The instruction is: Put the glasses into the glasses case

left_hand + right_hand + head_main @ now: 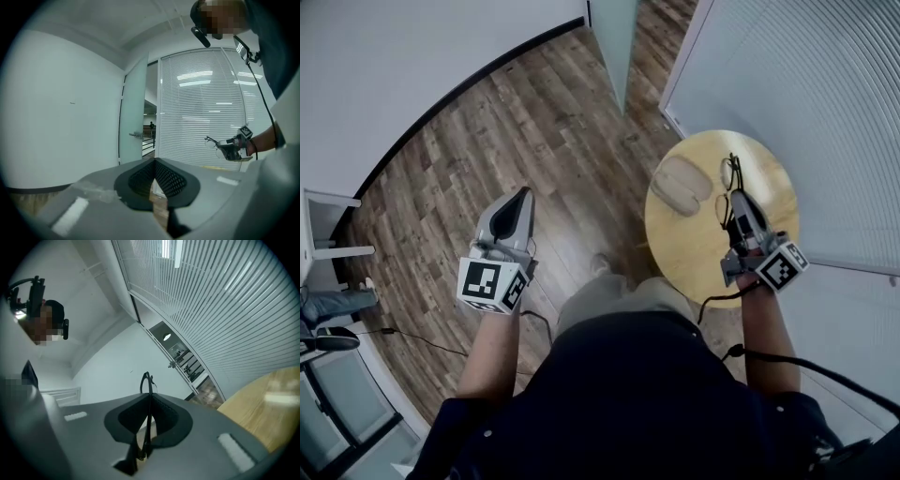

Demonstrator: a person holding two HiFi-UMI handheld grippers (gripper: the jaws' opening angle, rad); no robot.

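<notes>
Item: glasses (pixel 727 191), clamped in my right gripper (pixel 739 204) above the table (pixel 680 258). Case (pixel 680 185): at their nine o'clock, apparently closed. My left gripper (pixel 521 199): pinched together, empty. Outstanding: opening, insertion.

Overhead, left views: shared right gripper (pixel 738 199)

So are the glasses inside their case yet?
Not yet, out. The thin black-framed glasses are pinched in the right claw, beside the beige oval case on the round wooden table.
</notes>
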